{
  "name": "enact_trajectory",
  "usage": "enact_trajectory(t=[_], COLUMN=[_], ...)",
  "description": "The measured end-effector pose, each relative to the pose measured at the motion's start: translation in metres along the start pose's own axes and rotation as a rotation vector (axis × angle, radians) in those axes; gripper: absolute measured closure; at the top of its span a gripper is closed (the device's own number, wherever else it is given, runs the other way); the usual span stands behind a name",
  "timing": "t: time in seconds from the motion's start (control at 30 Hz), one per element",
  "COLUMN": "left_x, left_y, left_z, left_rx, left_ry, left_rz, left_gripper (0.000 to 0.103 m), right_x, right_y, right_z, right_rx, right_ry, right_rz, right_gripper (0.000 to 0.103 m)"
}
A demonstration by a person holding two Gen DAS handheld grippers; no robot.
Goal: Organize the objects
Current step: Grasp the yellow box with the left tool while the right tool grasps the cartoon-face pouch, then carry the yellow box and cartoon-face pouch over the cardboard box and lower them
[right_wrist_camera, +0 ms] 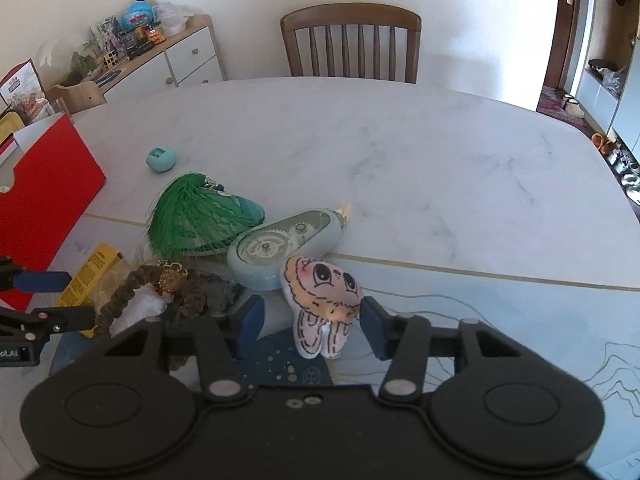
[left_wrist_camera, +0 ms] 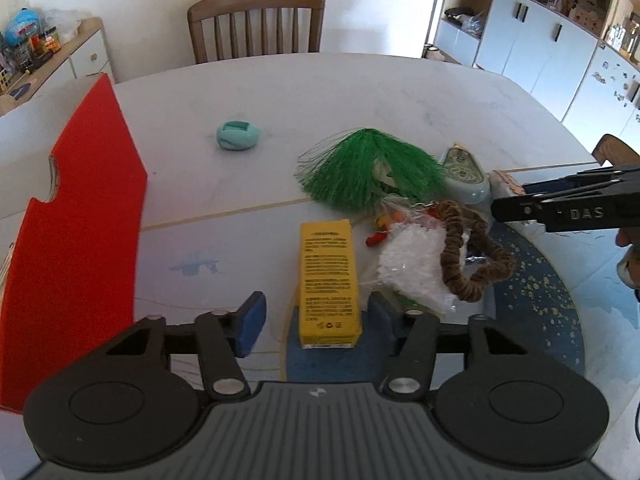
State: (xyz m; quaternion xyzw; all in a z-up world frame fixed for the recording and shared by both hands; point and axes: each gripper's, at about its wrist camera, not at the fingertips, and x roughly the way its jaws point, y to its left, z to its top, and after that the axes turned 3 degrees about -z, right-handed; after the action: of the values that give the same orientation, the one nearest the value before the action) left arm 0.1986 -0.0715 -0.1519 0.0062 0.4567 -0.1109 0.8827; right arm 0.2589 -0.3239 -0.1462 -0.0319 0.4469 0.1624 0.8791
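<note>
The yellow box (left_wrist_camera: 329, 282) lay flat on the table (left_wrist_camera: 380, 92), its near end between the blue pads of my left claw (left_wrist_camera: 316, 320). That claw was spread wide, the left pad clear of the box and the right pad just beside its edge, pinching nothing. At three o'clock from the box sat a white fluffy pouch (left_wrist_camera: 416, 268) with a brown scrunchie (left_wrist_camera: 468, 256) draped over it. At twelve o'clock lay a green tassel (left_wrist_camera: 372, 168), and just beside that, toward two o'clock, a pale green tape dispenser (left_wrist_camera: 464, 172). A small teal holder (left_wrist_camera: 239, 135) sat well apart at eleven o'clock, and a red box (left_wrist_camera: 76, 232) stood at nine o'clock.

My right claw (right_wrist_camera: 312, 326) was also spread, a cartoon jellyfish plush (right_wrist_camera: 324, 304) standing between its pads; the right pad looked to be touching it, the left pad was apart. The dispenser (right_wrist_camera: 284, 246) lay at twelve o'clock from the plush, touching it. A wooden chair (right_wrist_camera: 351, 44) stood at the table's far edge.
</note>
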Motion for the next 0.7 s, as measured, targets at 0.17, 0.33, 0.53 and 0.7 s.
enact_trajectory(t=[0.17,0.33,0.53,0.7], left_x=[-0.002,-0.005,-0.011,-0.022], left_y=[-0.001,-0.003,0.002,0.004], left_z=[0.001,0.001,-0.001,-0.005], left_rx=[-0.010,-0.007,-0.034,-0.047], left_ry=[-0.001,-0.002,-0.010,-0.020], left_rz=[-0.022,-0.005,-0.015,-0.020], left_gripper=[0.069,0.072,0.073,0.073], right_x=[0.000,-0.009,-0.027,-0.049], right_y=[-0.002,0.000,0.006,0.016], right_z=[0.000,-0.005,-0.013,-0.020], right_rx=[0.016,0.018,0.041,0.058], right_ry=[0.002,-0.013,-0.018,-0.022], right_rz=[-0.010,-0.029,-0.025,0.003], right_gripper=[0.069,0.071,0.072,0.072])
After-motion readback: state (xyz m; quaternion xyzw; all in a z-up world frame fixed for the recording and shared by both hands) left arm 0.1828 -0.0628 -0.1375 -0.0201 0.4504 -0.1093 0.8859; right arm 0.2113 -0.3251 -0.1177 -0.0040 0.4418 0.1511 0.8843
